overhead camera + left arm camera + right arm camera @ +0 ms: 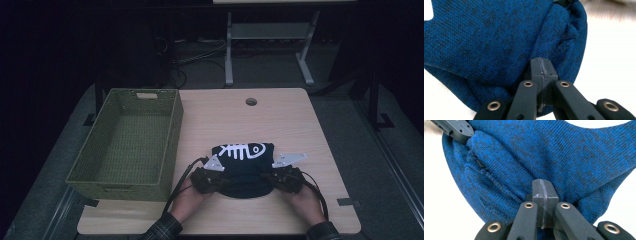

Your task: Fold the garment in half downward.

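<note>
So here's where we are with the folding job. Going left to right: well off to the left of our left gripper (212,176) sits the green woven basket (172,131), and nothing is in it as far as we can see. Our guess is that's where the garment ends up, so that part is not yet done.

Between our 2 grippers lies the dark blue knit sweater (243,167), already bunched into a compact bundle on the wooden table (280,120), with its white fish-skeleton print (243,150) facing up just beyond the jaws. So the fold looks mostly done to us.

Left gripper: in the left gripper view the jaws are pressed together with the blue knit (499,45) crowding right around the tips. It looks like they pinch a fold of the sweater's near edge, though the cloth between the pads is hard to make out.

Right gripper (281,176): same story in the right gripper view, jaws closed tight at the hem of the knit (564,162), with the tip of the other gripper (456,128) poking in from the far side of the bundle.

What's left, we reckon: lift the bundle with both tongs and carry it left into the basket.
</note>
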Demonstrator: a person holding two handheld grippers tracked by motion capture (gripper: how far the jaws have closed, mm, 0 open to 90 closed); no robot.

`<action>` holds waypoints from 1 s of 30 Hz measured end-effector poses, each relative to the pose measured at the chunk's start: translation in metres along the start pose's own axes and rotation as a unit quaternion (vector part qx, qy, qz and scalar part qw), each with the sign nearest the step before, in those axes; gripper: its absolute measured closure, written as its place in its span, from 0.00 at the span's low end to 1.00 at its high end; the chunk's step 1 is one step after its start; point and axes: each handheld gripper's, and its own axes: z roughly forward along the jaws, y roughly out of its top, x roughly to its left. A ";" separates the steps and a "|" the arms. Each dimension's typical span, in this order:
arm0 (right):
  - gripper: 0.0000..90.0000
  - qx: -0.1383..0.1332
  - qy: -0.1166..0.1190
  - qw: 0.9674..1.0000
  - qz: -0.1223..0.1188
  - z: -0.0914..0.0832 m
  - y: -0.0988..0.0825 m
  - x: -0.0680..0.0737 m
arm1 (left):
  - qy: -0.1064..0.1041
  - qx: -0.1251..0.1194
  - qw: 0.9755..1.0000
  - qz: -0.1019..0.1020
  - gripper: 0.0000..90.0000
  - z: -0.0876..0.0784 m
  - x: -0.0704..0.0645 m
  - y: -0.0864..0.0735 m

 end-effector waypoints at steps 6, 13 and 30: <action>1.00 0.005 0.011 1.000 0.007 -0.003 0.000 0.002 | 0.004 -0.003 1.000 -0.003 1.00 -0.003 0.001 0.001; 0.85 -0.028 0.007 1.000 0.008 -0.017 0.004 0.003 | 0.016 -0.025 1.000 -0.002 0.89 -0.018 0.002 0.008; 0.26 -0.068 -0.074 0.992 0.072 -0.059 -0.029 -0.021 | 0.059 -0.062 0.995 -0.054 0.37 -0.044 0.023 0.012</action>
